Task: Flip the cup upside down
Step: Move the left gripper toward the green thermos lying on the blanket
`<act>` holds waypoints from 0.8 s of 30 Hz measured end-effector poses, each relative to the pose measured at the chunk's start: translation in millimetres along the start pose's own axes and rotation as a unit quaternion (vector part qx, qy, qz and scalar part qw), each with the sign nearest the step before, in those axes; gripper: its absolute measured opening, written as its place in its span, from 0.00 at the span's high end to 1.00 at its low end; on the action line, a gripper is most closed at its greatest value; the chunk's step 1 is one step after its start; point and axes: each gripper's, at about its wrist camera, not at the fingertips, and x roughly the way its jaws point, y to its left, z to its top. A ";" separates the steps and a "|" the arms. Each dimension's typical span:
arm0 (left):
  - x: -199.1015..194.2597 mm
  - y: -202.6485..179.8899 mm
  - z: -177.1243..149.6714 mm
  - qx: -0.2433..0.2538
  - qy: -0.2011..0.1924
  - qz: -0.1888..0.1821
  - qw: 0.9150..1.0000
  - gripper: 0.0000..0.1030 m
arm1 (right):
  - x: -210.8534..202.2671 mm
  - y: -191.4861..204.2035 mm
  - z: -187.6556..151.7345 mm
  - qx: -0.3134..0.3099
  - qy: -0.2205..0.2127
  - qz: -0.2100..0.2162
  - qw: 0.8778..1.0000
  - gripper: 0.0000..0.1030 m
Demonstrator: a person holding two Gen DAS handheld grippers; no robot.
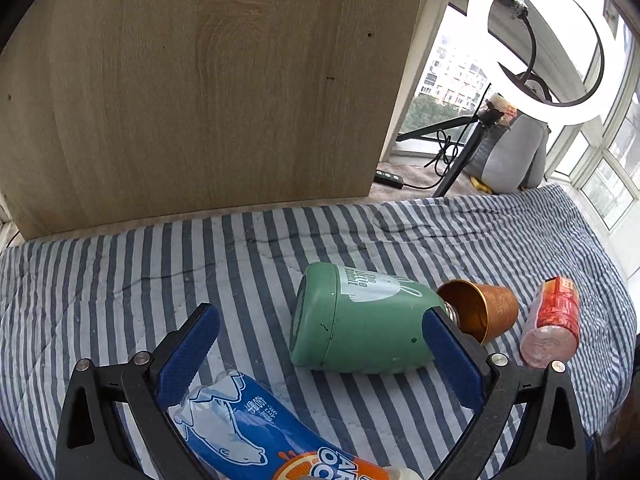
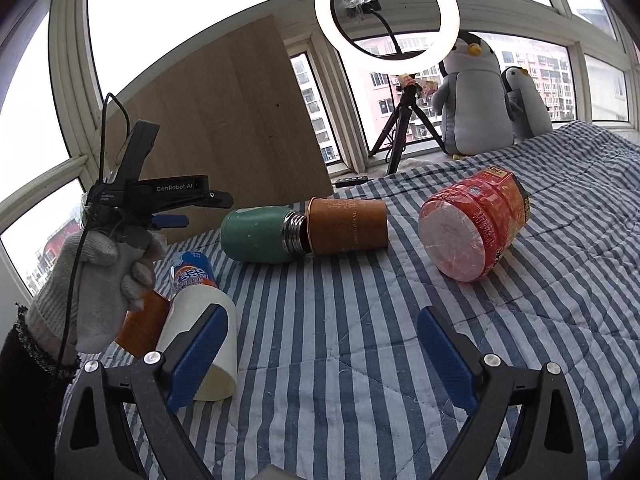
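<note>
A copper-brown paper cup [image 2: 347, 225] lies on its side on the striped cloth, its mouth against the threaded neck of a green flask [image 2: 260, 235]. It shows in the left wrist view [image 1: 482, 309] too, behind my right finger. A white paper cup [image 2: 200, 332] lies on its side by the right gripper's left finger. My left gripper [image 1: 320, 350] is open and empty, near the green flask [image 1: 356, 320]. It also shows in the right wrist view [image 2: 172, 210], held in a gloved hand. My right gripper [image 2: 322, 354] is open and empty above the cloth.
A red jar [image 2: 476, 226] lies on its side at the right. A blue wipes pack [image 1: 236, 428] lies under the left gripper. A wooden board [image 1: 208, 88] stands behind. A ring light on a tripod [image 2: 386, 20] and plush penguins [image 2: 472, 96] stand by the window.
</note>
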 end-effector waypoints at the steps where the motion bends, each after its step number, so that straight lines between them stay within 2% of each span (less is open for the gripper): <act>1: 4.6 2.2 2.5 -0.008 0.006 -0.007 1.000 0.00 | -0.8 1.8 -0.4 -0.005 -0.002 -0.002 1.000 0.09; 9: 33.8 -2.7 4.4 -0.016 0.050 -0.041 0.998 0.01 | -13.0 4.8 1.3 -0.014 -0.029 -0.004 0.999 0.09; 13: 38.1 -21.9 -1.0 0.018 0.065 -0.058 0.996 0.01 | -15.1 0.6 2.9 -0.006 -0.033 -0.006 0.999 0.09; 19: 22.7 -46.0 -18.5 0.056 0.075 -0.075 0.993 0.01 | -16.8 -3.3 3.7 0.004 -0.037 -0.005 0.999 0.09; 24: 9.3 -63.1 -37.2 0.067 0.097 -0.116 0.986 0.01 | -18.9 -4.1 5.0 0.004 -0.041 0.000 0.999 0.09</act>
